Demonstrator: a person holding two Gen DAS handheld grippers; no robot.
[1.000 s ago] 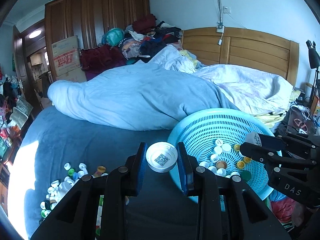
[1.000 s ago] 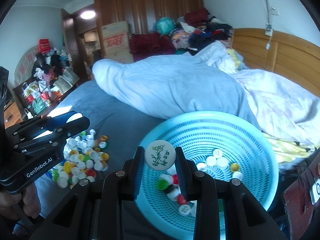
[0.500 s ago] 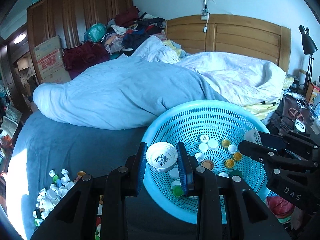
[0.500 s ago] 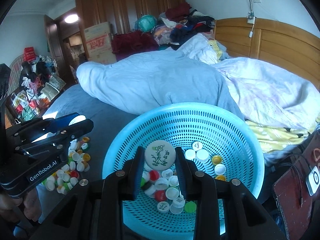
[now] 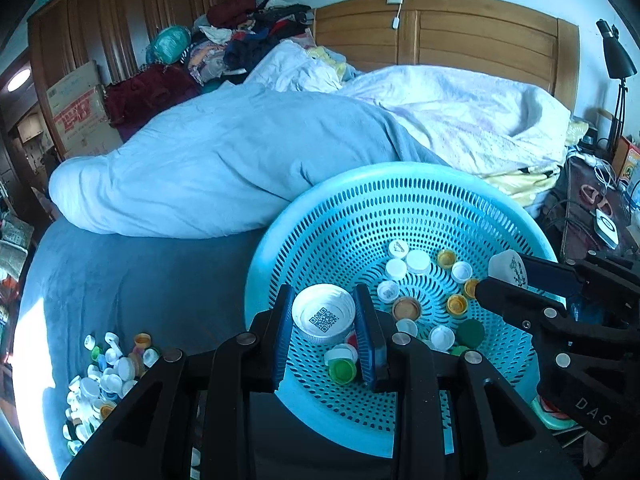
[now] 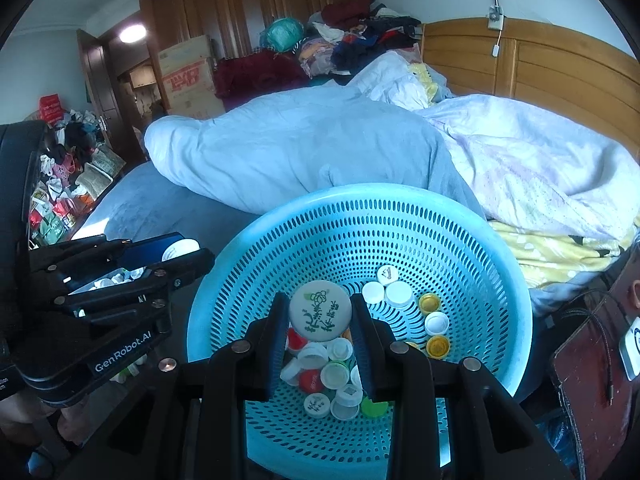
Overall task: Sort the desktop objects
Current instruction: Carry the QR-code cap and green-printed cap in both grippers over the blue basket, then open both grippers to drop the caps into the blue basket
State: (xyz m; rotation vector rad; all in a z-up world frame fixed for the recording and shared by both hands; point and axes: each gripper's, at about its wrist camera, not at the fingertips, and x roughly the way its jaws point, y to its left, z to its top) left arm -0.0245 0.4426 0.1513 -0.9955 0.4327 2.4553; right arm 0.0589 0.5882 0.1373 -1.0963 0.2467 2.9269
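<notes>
Blue duvet (image 5: 224, 168) bunched on the bed beyond the tongs, white quilt (image 5: 460, 120) to its right. Wooden headboard (image 5: 460, 36) behind. Far left: wardrobe (image 6: 248, 12), cardboard box (image 6: 188, 76), clothes pile (image 6: 352, 36). Black desk lamp (image 5: 616, 60) far right.

1. Left wrist view: looks forward along the left gripper (image 5: 324, 330), close above the near-left rim of the blue basket (image 5: 304, 216), facing the headboard (image 5: 440, 24).
2. Right wrist view: close over the same basket, apparently nearer its centre.
3. Shared: basket, bed, wardrobe; each view catches the other gripper.
</notes>
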